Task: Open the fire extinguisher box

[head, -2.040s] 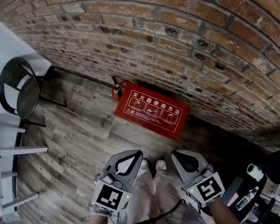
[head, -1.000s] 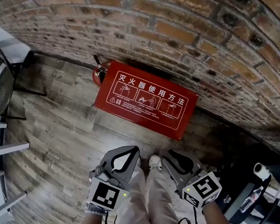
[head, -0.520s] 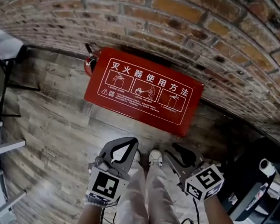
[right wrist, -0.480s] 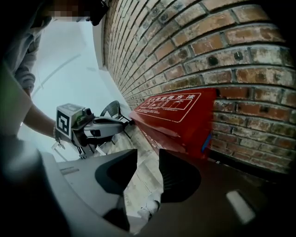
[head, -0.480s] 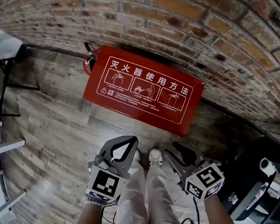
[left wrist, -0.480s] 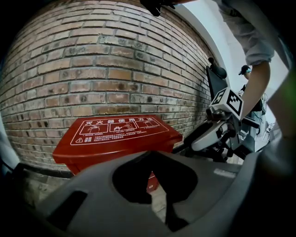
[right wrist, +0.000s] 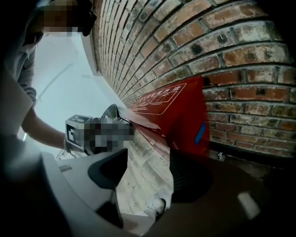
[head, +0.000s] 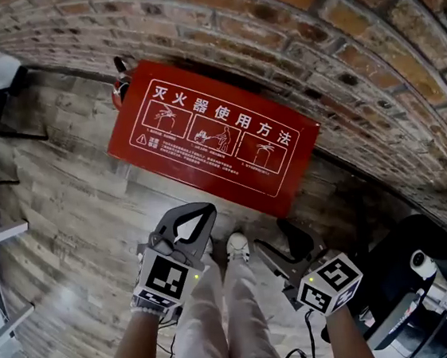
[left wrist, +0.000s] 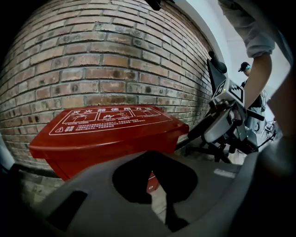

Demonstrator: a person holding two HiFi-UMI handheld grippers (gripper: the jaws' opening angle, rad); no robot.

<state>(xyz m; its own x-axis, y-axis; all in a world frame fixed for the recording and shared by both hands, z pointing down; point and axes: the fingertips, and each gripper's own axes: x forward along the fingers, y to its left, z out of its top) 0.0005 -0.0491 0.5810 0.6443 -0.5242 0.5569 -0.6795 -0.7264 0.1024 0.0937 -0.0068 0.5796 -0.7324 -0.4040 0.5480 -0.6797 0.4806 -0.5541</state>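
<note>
Red fire extinguisher box point(head: 213, 139) sits centre frame, lid down (opening not begun); left tongs point(head: 201, 211) pressed together, empty; right tongs point(head: 279, 244) have just been spreading, nothing between them.

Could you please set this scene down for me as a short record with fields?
Box: red rectangular fire extinguisher box with white printed instructions on its lid, lid closed
Position: on the grey-brown wooden plank floor, against the red-brown brick wall
Left gripper: jaws together, nothing held, short of the box
Right gripper: jaws apart, having just been opening, only floor between them, short of the box
Task state: box not yet touched
</note>
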